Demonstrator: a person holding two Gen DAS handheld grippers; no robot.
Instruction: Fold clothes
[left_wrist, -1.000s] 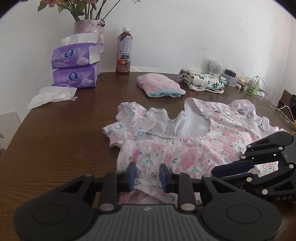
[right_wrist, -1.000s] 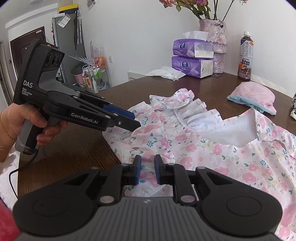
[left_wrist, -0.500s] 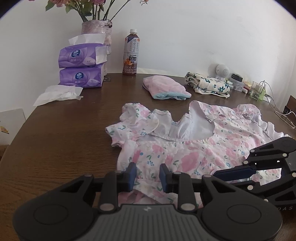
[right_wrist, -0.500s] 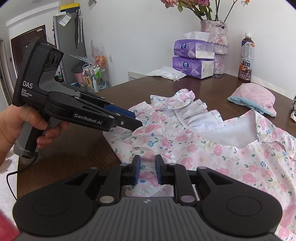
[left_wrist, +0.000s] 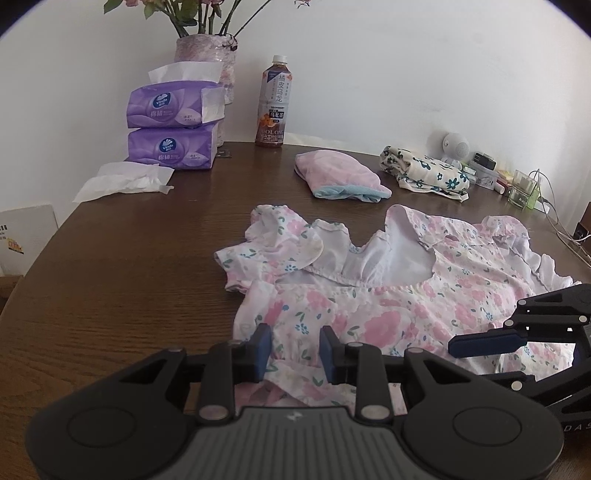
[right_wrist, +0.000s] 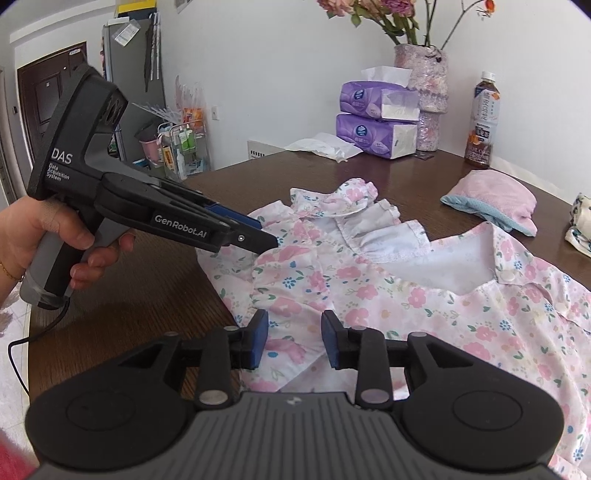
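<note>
A pink floral dress (left_wrist: 388, 295) lies spread on the dark wooden table (left_wrist: 129, 277), neckline toward the far side. My left gripper (left_wrist: 295, 347) is open low over the dress's lower left part, with fabric showing in the gap between its blue pads. The right wrist view shows it held by a hand (right_wrist: 33, 236), its tips (right_wrist: 266, 240) just over the sleeve area. My right gripper (right_wrist: 294, 339) is open over the dress (right_wrist: 406, 295) near its front edge. It enters the left wrist view from the right (left_wrist: 480, 343), above the fabric.
Two purple tissue packs (left_wrist: 173, 125), a loose tissue (left_wrist: 125, 181), a vase (left_wrist: 207, 59) and a tea bottle (left_wrist: 273, 103) stand at the back left. A folded pink garment (left_wrist: 340, 177) and a folded floral one (left_wrist: 424, 173) lie behind the dress. Small items and cables (left_wrist: 521, 188) sit far right.
My right gripper's jaws have spread from nearly closed to open over the dress. The left gripper's gap is unchanged, and both views have shifted slightly.
</note>
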